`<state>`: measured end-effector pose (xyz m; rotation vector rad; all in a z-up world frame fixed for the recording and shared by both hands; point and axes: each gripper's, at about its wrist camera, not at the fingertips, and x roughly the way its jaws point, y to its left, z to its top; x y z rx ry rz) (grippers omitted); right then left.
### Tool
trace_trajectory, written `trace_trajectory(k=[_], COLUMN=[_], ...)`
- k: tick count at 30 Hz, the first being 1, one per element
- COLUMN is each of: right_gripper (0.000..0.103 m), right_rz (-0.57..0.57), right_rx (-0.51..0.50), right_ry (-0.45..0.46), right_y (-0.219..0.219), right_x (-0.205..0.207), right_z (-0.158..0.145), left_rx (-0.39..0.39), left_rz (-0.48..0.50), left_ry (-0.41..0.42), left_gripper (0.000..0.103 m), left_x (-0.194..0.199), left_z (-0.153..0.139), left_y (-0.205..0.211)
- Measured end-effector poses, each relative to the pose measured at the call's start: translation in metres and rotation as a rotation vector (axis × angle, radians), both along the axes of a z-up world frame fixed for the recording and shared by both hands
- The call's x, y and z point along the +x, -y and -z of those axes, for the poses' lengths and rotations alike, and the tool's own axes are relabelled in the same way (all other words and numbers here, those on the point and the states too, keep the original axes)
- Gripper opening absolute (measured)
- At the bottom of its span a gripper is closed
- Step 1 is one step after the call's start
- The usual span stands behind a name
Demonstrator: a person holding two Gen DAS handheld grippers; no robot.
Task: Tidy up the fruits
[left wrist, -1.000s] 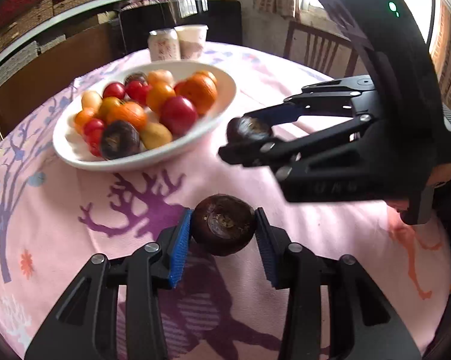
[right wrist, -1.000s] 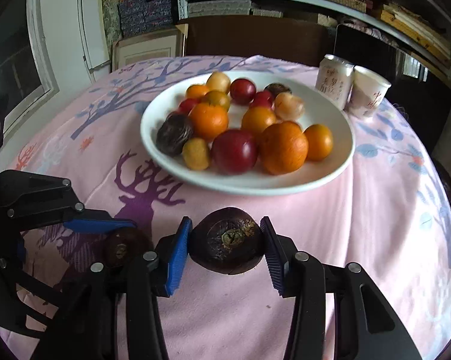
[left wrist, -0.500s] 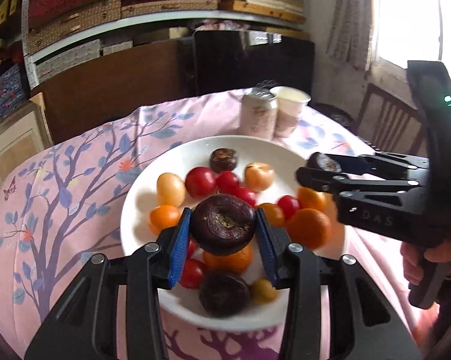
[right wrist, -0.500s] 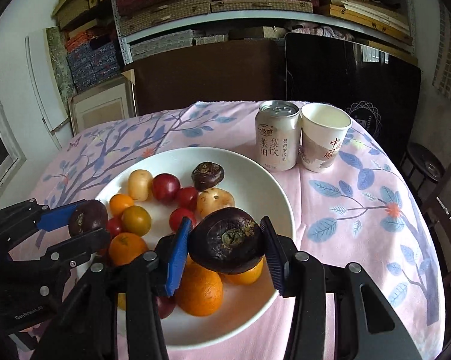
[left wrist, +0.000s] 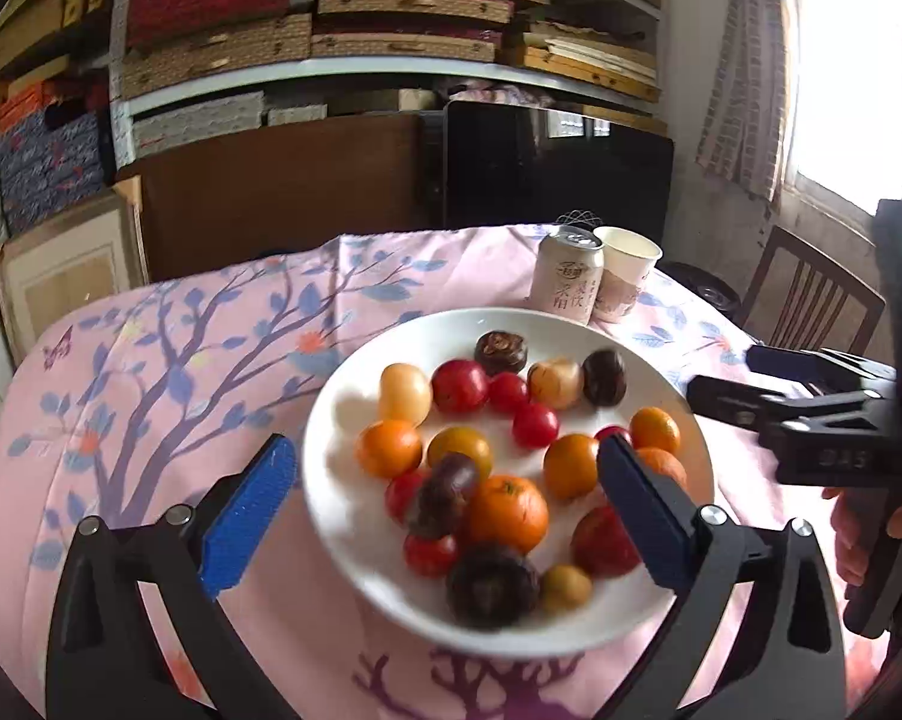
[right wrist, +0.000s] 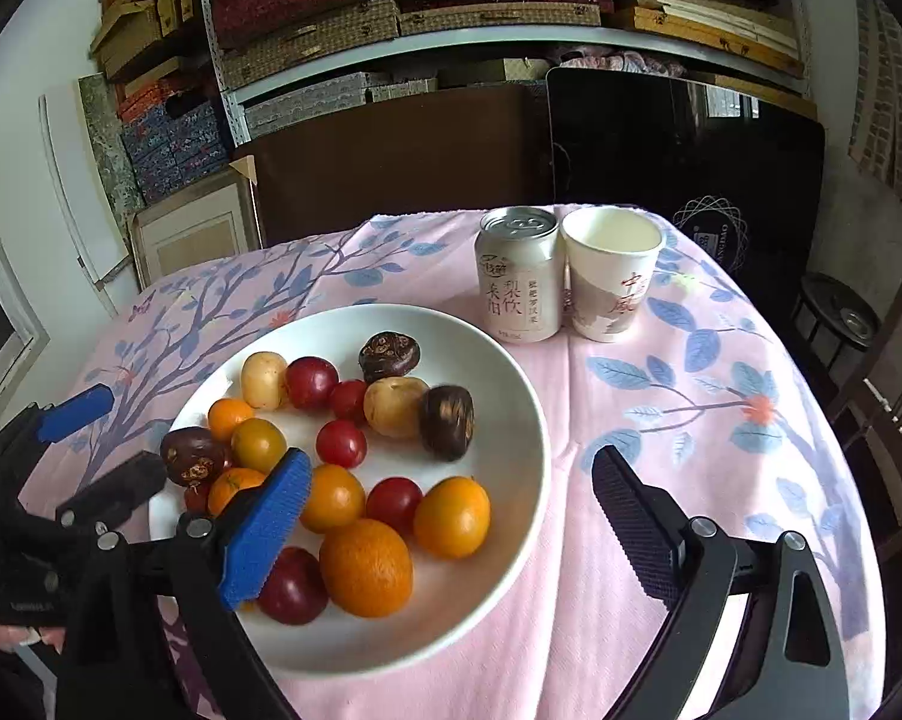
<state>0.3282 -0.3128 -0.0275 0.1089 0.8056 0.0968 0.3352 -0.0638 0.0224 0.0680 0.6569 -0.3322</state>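
A white plate holds several oranges, red and yellow small fruits and dark brown fruits. My left gripper is open above the plate's near left part; a dark brown fruit lies on the pile between its fingers, blurred. It also shows at the left of the right wrist view. My right gripper is open over the plate's right edge; another dark brown fruit lies beyond it, next to a yellow fruit. Both grippers hold nothing.
A drink can and a paper cup stand just behind the plate on the pink flowered tablecloth. A wooden chair stands at the table's right side. Shelves with boxes fill the back wall.
Both grippers opened and let go of their dark brown fruits, which now lie on the plate. Both grippers have risen a little over the plate.
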Motion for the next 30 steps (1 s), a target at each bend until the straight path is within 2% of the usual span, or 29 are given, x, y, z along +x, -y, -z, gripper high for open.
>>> trace_trajectory(k=[2,7,9,12,16,21,25,30], right_gripper=[0.099,0.099,0.099,0.099,0.099,0.099,0.099,0.099], right_rz=[-0.005,0.028,0.055,0.083,0.115,0.138,0.148,0.141], right_rx=[-0.034,-0.147,-0.139,-0.117,-0.116,-0.118,-0.127,-0.149], right_ry=[0.024,0.126,0.168,0.177,0.189,0.211,0.217,0.222], right_y=[-0.001,-0.019,-0.028,-0.041,-0.052,-0.059,-0.063,-0.067], right_x=[-0.027,-0.107,-0.136,-0.167,-0.188,-0.193,-0.192,-0.195], right_z=[-0.011,-0.030,-0.031,-0.026,-0.022,-0.017,-0.008,-0.005], left_rx=[-0.010,0.043,0.054,0.041,0.036,0.066,0.038,0.072], left_rz=[-0.037,-0.123,-0.143,-0.159,-0.159,-0.169,-0.151,-0.196], left_ry=[0.008,0.156,0.183,0.170,0.167,0.264,0.246,0.253], left_gripper=[0.098,0.098,0.099,0.099,0.099,0.098,0.098,0.099], left_x=[-0.018,-0.091,-0.117,-0.151,-0.182,-0.207,-0.210,-0.206], left_z=[-0.006,-0.022,-0.024,-0.021,-0.012,-0.008,-0.005,0.003], left_y=[-0.013,-0.040,-0.048,-0.058,-0.060,-0.057,-0.056,-0.058])
